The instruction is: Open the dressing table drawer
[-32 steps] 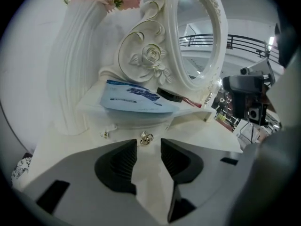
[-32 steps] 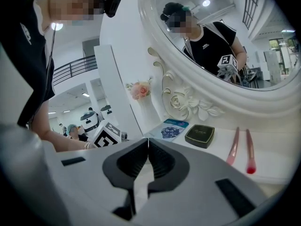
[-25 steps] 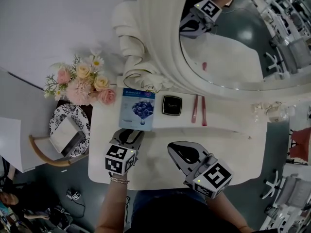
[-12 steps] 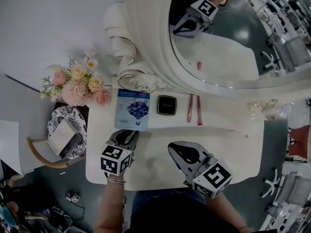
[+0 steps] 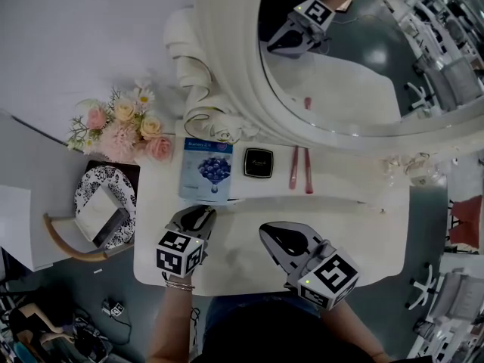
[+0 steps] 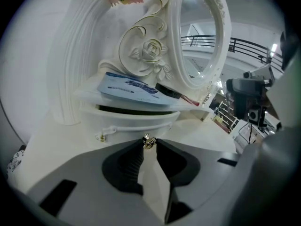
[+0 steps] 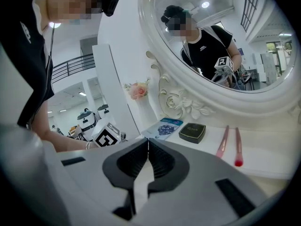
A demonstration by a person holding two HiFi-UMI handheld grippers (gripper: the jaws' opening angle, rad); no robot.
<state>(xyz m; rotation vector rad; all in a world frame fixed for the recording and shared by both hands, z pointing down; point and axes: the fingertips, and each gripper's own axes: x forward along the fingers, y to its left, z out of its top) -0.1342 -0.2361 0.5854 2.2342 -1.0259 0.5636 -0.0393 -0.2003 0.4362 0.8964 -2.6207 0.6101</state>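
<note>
The jaws of the left gripper (image 5: 201, 213) have just closed on the small golden knob (image 6: 149, 141), apparently firmly; pull the white curved drawer (image 6: 136, 120) straight out. The right gripper (image 7: 148, 144) has its jaws together, empty.

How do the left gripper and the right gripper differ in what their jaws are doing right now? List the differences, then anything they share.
The left gripper's jaws have just been closing and pinch the small gold drawer knob; the right gripper's jaws meet on nothing. The left gripper reaches the drawer front; the right gripper sits apart from it, over the tabletop. Both are grey and point toward the mirror.
</note>
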